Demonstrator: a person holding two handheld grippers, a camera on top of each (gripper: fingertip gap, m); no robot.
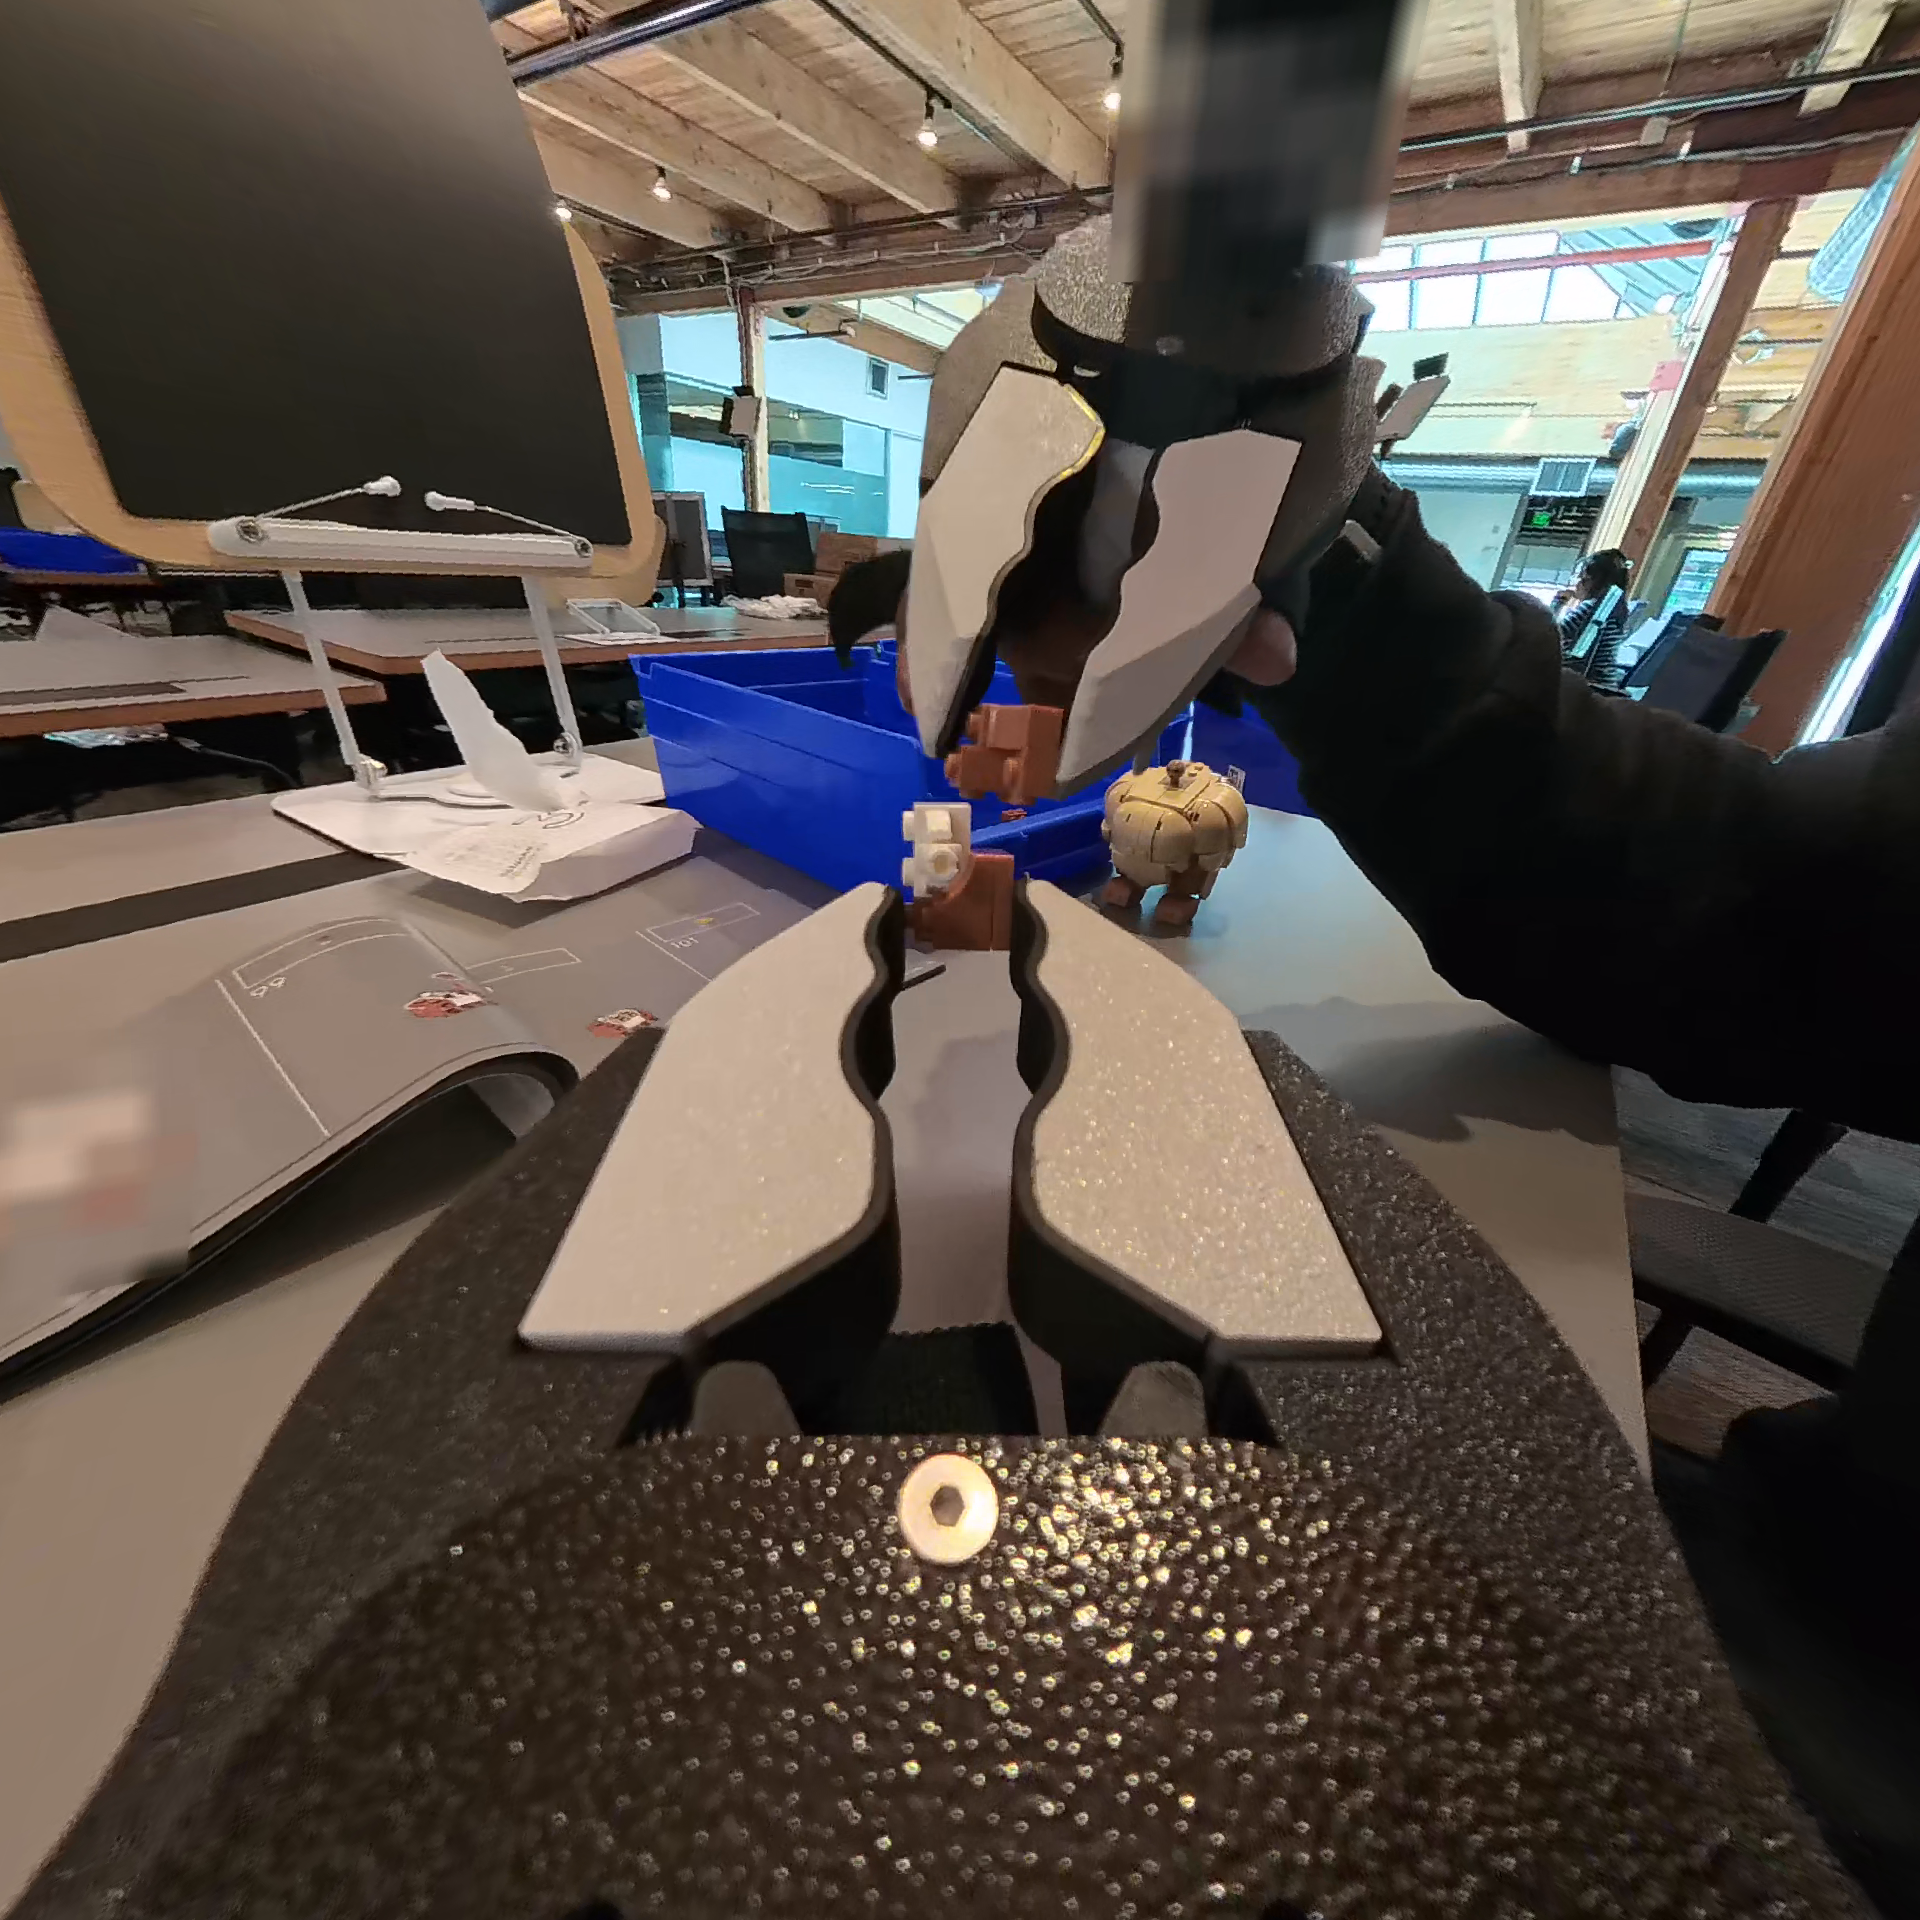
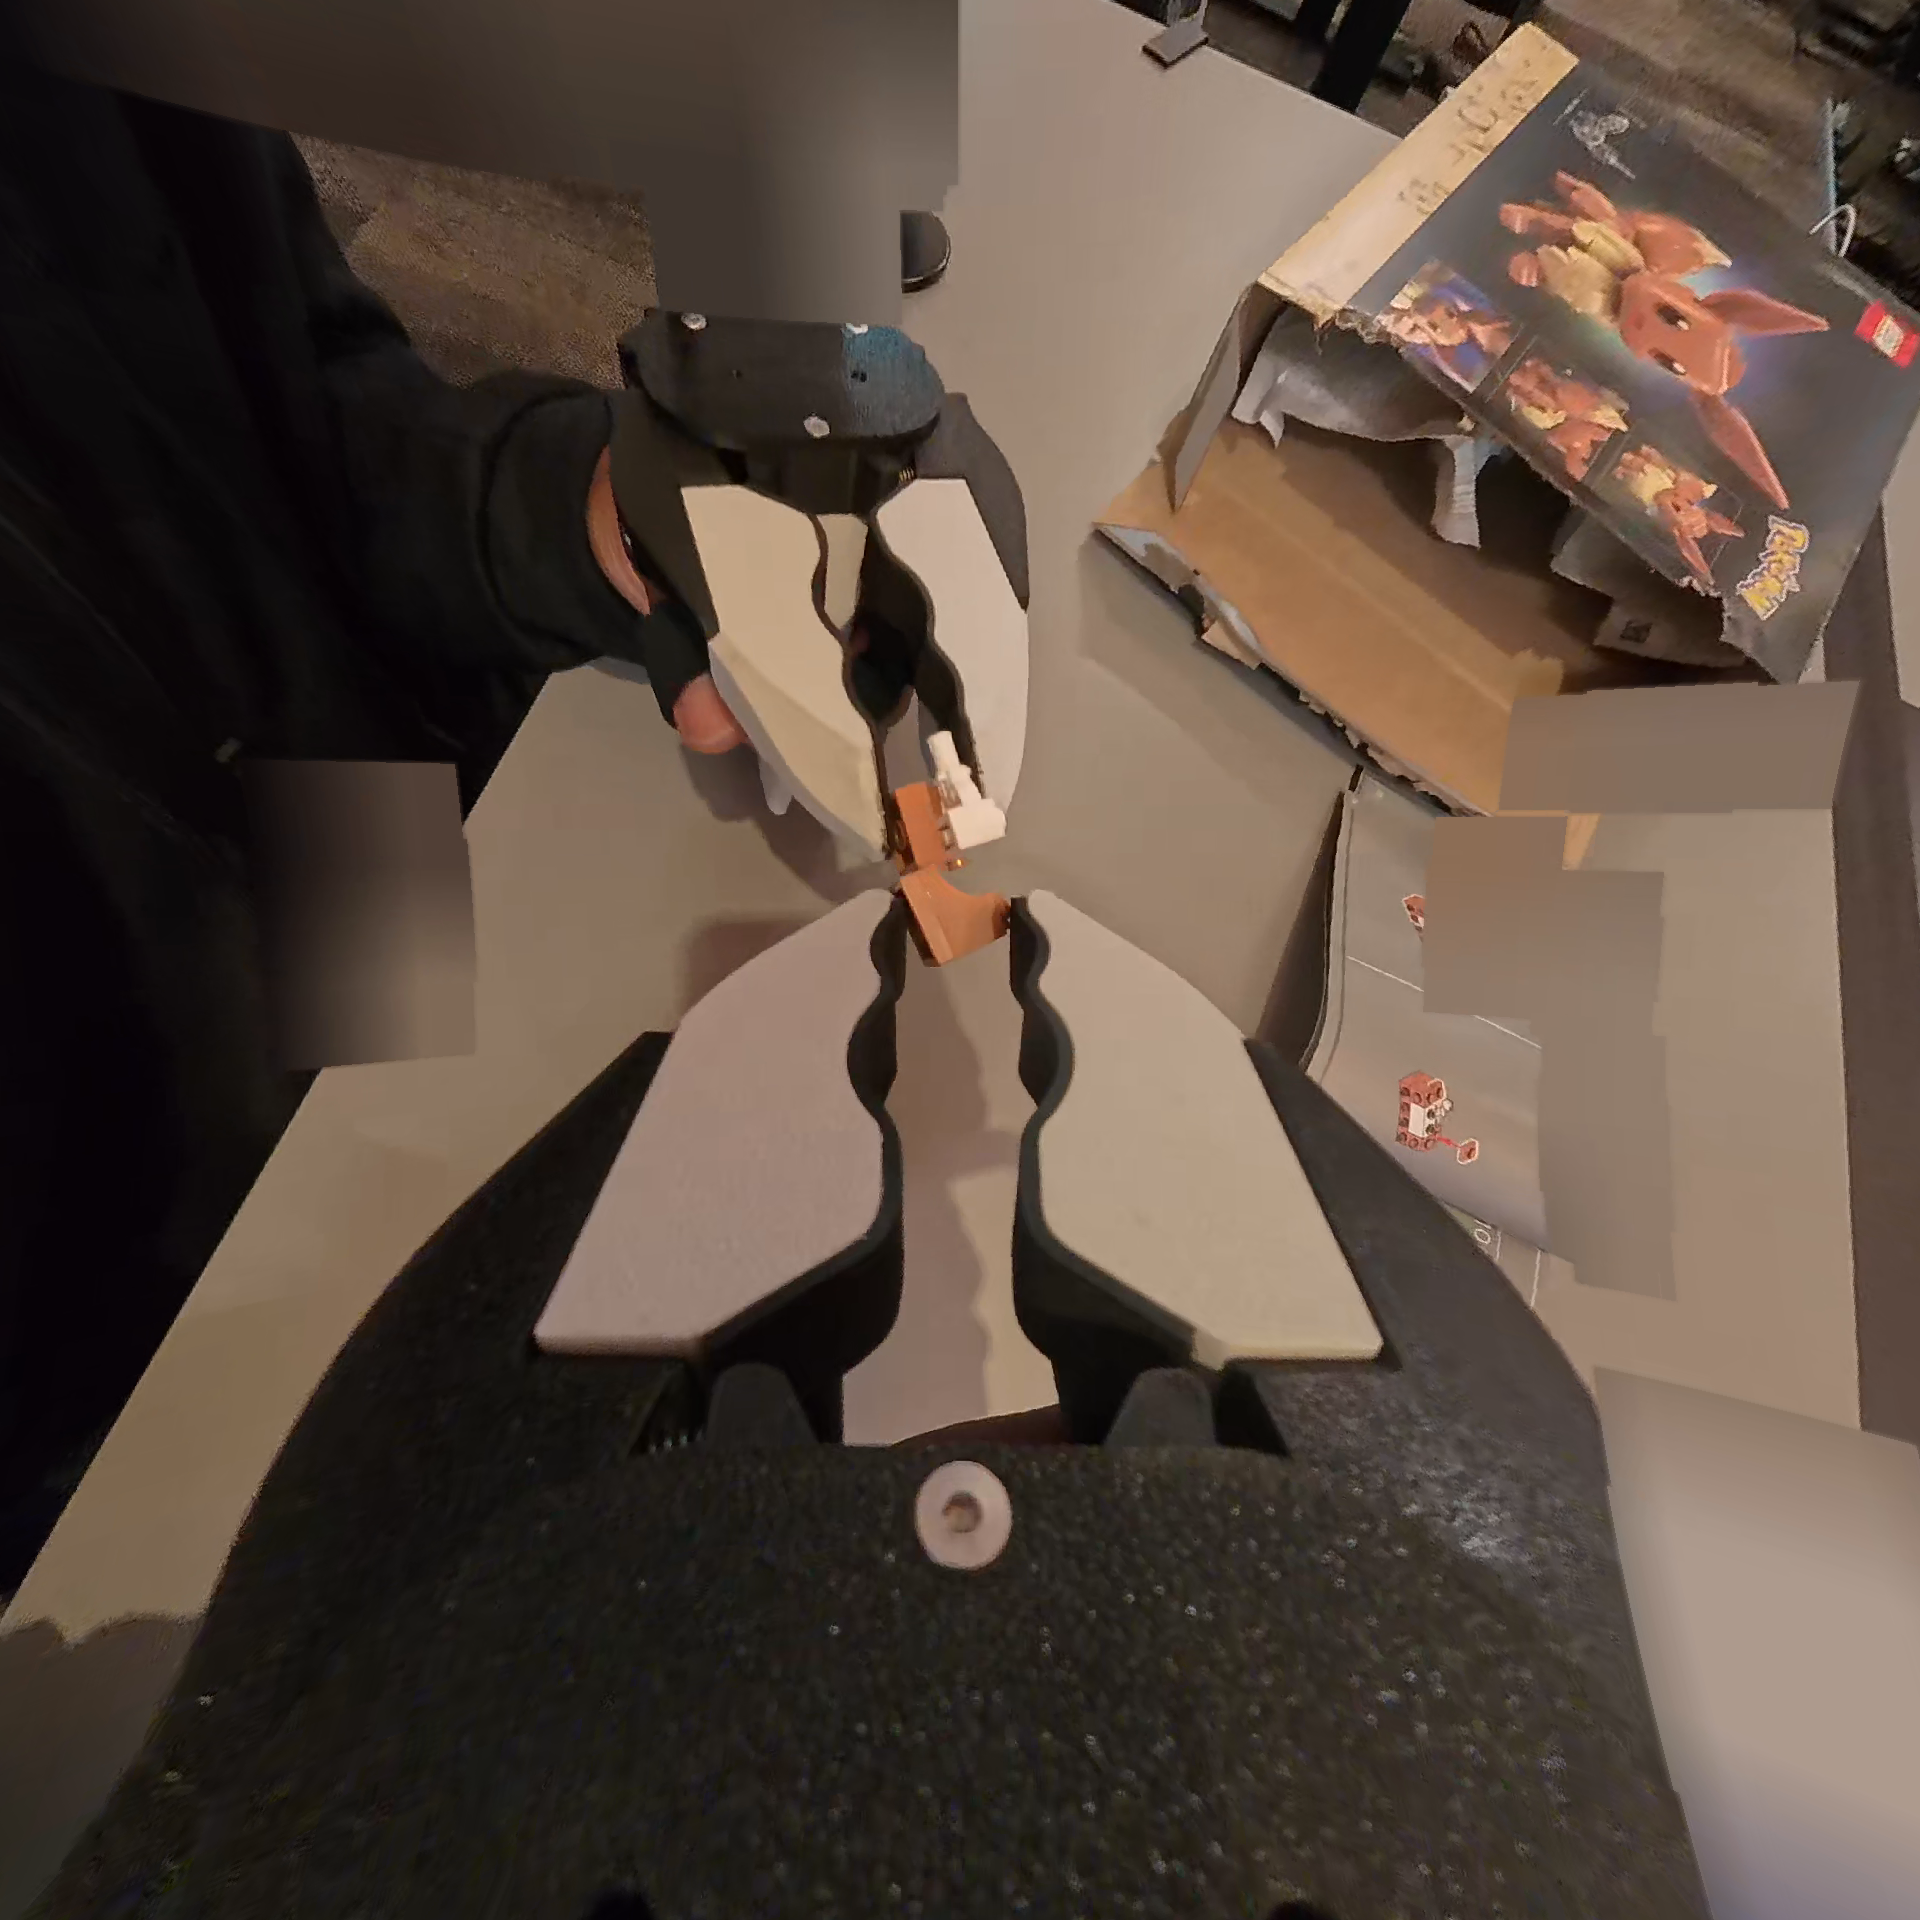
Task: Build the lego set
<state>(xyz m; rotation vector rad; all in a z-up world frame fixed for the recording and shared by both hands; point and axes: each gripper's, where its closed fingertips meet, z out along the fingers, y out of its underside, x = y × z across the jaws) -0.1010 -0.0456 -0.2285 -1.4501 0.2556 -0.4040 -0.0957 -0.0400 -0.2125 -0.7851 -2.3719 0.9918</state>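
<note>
**Two grippers, each clamped on a small brick piece above the grey table**

The left gripper [image 1: 956,904] pinches a brown-and-white brick assembly [image 1: 961,883] at its fingertips; the lower part of the piece is hidden between the black wavy pads. The right gripper [image 2: 956,925] grips a smooth brown brick piece [image 2: 951,925], close to the other piece, almost touching. Gloved hands hold both tools; sleeves are cut off by the frame.

Near the table's far edge stand a tan rounded brick figure [image 1: 1174,831] and a blue plastic bin [image 1: 769,769]. A torn cardboard box [image 2: 1455,468] with printed artwork lies toward the far right corner. An open instruction booklet [image 1: 312,1018] lies at the left; its print is too small to read.
</note>
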